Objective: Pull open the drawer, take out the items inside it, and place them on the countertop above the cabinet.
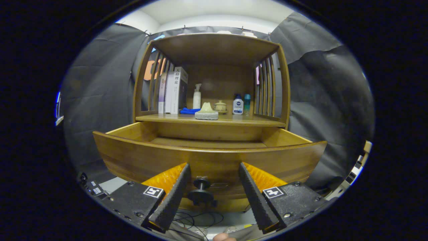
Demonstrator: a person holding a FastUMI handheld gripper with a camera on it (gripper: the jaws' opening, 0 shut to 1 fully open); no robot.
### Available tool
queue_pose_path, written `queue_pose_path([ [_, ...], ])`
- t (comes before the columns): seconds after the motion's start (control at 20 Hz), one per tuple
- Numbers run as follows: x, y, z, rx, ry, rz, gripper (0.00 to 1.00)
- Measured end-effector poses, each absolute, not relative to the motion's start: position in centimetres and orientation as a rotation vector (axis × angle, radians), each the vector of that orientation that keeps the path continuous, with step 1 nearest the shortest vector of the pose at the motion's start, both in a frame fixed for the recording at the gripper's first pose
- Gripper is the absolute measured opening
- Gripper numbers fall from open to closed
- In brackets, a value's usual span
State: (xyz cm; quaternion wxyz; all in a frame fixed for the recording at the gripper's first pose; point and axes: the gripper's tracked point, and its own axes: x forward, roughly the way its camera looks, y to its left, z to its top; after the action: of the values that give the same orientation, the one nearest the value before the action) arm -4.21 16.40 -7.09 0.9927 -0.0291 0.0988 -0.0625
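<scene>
A wooden cabinet stands ahead with its drawer [207, 160] pulled out toward me. The drawer's dark round knob [201, 190] sits between my fingers, untouched on either side. My gripper [213, 167] is open, its fingertips just in front of the drawer's front panel. The drawer's inside is mostly hidden behind the front panel; I see its bare back wall and no item in it. The countertop [234, 119] above the drawer carries a pale ceramic piece on a stone-like base [206, 112], a blue cloth [189, 110], books [174, 90] and bottles.
A spray bottle [197, 96], a small lidded pot [220, 106], a white bottle [237, 105] and a teal bottle [247, 103] stand at the back of the countertop. Slatted side rails flank the shelf. Cables [197, 219] lie on the floor below the drawer.
</scene>
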Motion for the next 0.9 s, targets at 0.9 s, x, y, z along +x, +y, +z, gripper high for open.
queue_pose_path([
  [0.9,4.5,16.1,-6.6,-0.033,0.224,-0.132,0.94],
])
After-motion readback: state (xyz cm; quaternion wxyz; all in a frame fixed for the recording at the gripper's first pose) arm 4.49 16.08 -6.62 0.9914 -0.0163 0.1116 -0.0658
